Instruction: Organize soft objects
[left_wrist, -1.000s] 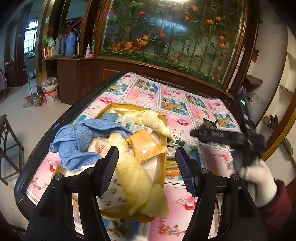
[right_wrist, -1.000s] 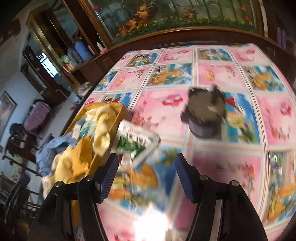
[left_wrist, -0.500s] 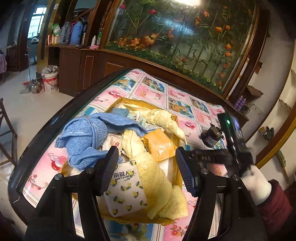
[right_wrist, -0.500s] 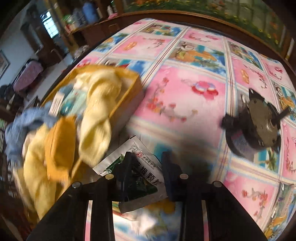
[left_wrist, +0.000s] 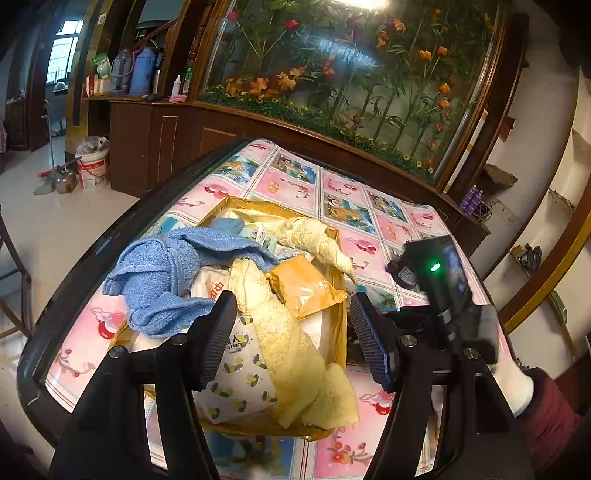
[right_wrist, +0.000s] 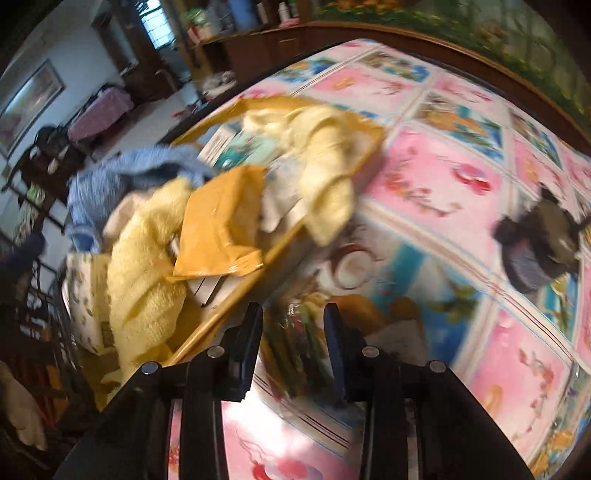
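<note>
Your right claw (right_wrist: 291, 328) is clamped on a blurred green packet (right_wrist: 295, 343) just right of the full yellow box (left_wrist: 341, 291) on the bench (left_wrist: 369, 221), apparently to lift it in, while your left claw (left_wrist: 293, 334) hovers apart above the towels (left_wrist: 280, 332).

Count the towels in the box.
3 show: a blue towel at the box's left, a yellow towel down the middle to the near edge, and a pale yellow towel draped over the far right rim. More may lie underneath.
</note>
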